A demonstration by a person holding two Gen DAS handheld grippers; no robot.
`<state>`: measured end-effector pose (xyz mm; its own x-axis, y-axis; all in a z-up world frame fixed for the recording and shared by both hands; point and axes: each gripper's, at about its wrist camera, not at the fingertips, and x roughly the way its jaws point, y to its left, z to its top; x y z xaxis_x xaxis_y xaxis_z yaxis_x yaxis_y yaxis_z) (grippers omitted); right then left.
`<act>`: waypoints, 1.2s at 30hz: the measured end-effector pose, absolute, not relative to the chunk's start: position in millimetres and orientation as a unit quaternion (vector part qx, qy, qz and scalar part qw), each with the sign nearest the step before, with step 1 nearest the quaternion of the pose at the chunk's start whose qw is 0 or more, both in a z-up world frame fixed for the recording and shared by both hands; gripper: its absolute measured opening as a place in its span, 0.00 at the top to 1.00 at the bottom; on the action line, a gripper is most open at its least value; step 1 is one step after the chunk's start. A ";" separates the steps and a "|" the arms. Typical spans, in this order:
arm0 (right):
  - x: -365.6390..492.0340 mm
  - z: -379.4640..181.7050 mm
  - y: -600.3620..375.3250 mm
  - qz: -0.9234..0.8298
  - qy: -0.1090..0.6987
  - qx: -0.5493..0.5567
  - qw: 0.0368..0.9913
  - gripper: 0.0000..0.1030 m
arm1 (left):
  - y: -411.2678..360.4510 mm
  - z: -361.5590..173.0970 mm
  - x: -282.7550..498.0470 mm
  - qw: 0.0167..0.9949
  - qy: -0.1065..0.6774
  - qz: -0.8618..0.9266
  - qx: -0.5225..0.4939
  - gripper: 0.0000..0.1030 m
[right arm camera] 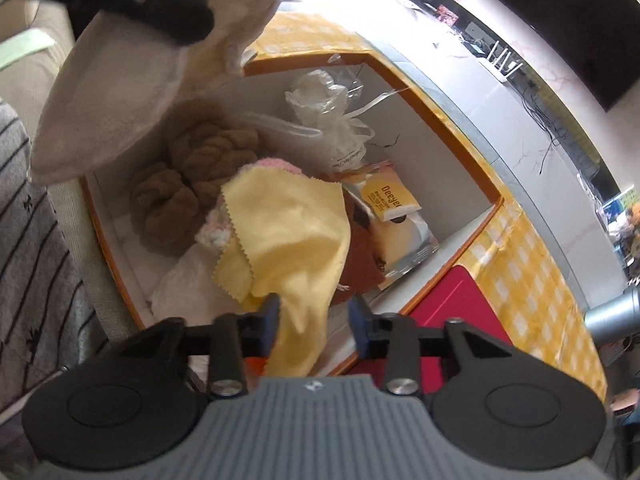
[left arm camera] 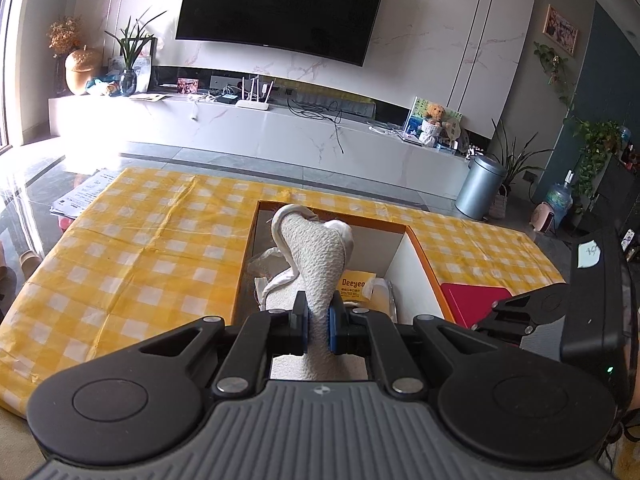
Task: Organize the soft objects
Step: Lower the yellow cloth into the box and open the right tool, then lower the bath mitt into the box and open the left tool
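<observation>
My left gripper is shut on a white textured towel and holds it up above the orange-rimmed box. The towel hangs over the box's near left corner in the right wrist view. My right gripper is open over the box. A yellow cloth drapes between its fingers and rests against the left pad. Below lie a brown towel, a pink and white fuzzy cloth and a white cloth.
The box also holds a clear plastic bag and a Deeyeo packet. A red book lies beside the box on the yellow checked tablecloth. A TV stand and a metal bin stand beyond.
</observation>
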<state>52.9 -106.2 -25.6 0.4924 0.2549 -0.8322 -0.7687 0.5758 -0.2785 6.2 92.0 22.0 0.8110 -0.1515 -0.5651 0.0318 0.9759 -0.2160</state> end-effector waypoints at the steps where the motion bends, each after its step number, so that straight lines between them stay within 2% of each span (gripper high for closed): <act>1: 52.7 -20.5 -110.8 0.321 0.382 -0.318 0.806 0.56 | 90.3 21.9 6.3 0.946 0.304 -0.051 -0.096 0.90; 2: 52.5 -15.4 -115.0 0.323 0.377 -0.307 0.812 0.53 | 88.4 22.1 6.8 0.946 0.306 -0.053 -0.094 0.90; 4: 54.5 -4.2 -125.1 0.324 0.365 -0.279 0.827 0.35 | 84.3 21.5 8.0 0.946 0.308 -0.057 -0.087 0.90; 5: 55.9 1.3 -130.3 0.322 0.358 -0.264 0.836 0.21 | 82.5 21.4 8.8 0.945 0.309 -0.060 -0.086 0.90; 6: 57.6 6.6 -135.5 0.319 0.350 -0.249 0.845 0.15 | 80.9 20.8 9.4 0.945 0.310 -0.065 -0.086 0.90; 9: 63.0 21.7 -151.4 0.307 0.329 -0.197 0.871 0.08 | 77.6 19.6 12.3 0.942 0.313 -0.083 -0.091 0.90; 13: 79.3 39.5 -168.2 0.269 0.308 -0.130 0.903 0.07 | 73.4 12.3 26.5 0.925 0.336 -0.126 -0.125 0.90; 19: 96.6 58.9 -209.5 0.231 0.280 0.041 0.931 0.05 | 50.8 -14.3 61.8 0.896 0.377 -0.178 -0.155 0.90; 26: 96.7 38.1 -225.5 0.203 0.304 0.072 0.928 0.05 | 19.8 -37.6 91.1 0.890 0.411 -0.159 -0.119 0.88; 29: 97.2 30.7 -227.1 0.199 0.311 0.070 0.927 0.05 | 12.9 -47.8 93.0 0.881 0.427 -0.161 -0.124 0.72; 30: 97.3 28.9 -226.3 0.197 0.313 0.067 0.927 0.05 | 10.1 -49.7 90.9 0.887 0.422 -0.151 -0.111 0.61; 31: 96.8 27.8 -225.1 0.195 0.314 0.064 0.927 0.05 | 7.5 -50.4 87.9 0.895 0.413 -0.144 -0.093 0.42; 33: 94.1 26.7 -222.9 0.197 0.314 0.058 0.927 0.05 | -2.0 -48.5 75.7 0.915 0.380 -0.131 -0.037 0.18; 34: 92.8 26.4 -222.1 0.199 0.314 0.057 0.926 0.05 | -6.3 -47.0 69.5 0.922 0.365 -0.126 -0.011 0.14; 36: 90.4 24.9 -221.7 0.203 0.315 0.056 0.925 0.05 | -11.4 -44.0 55.4 0.930 0.344 -0.124 0.042 0.14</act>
<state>90.4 -221.7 24.9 0.7191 0.4109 -0.5604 -0.3400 0.9114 0.2319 55.4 -11.4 -44.0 0.7318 -0.2021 -0.6509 0.2602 0.9655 -0.0072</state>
